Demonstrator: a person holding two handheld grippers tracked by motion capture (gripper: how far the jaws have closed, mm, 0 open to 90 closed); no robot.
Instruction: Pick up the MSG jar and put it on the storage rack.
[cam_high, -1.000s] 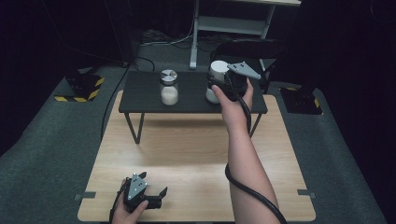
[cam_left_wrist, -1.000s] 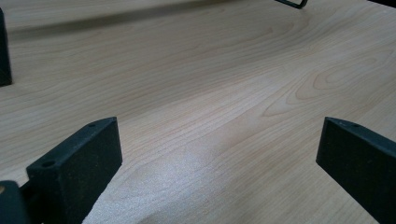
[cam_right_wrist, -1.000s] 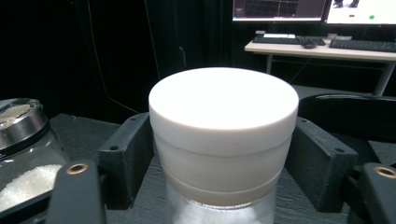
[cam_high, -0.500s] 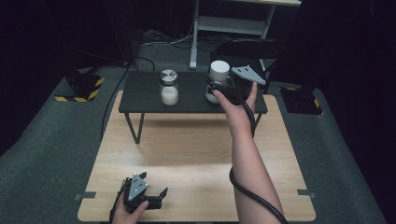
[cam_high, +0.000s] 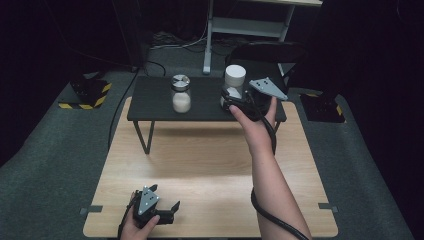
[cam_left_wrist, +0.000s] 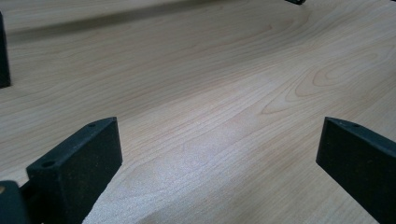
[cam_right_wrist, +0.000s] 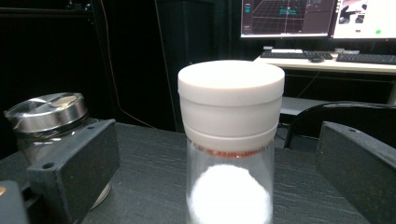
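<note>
The right gripper (cam_high: 231, 99) has just been opened wide around the white-capped jar (cam_right_wrist: 230, 140), no pad pressing; the left gripper (cam_high: 167, 212) is held open, empty.

Steel-lidded jar (cam_high: 181, 93) stands well apart from white-capped jar (cam_high: 233, 85), gap passable

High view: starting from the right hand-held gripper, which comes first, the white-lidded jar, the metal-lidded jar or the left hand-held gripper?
1. White-lidded jar, between the right hand-held gripper's open jaws.
2. Metal-lidded jar, farther left on the black shelf.
3. Left hand-held gripper, low at the wooden table's near edge.
</note>
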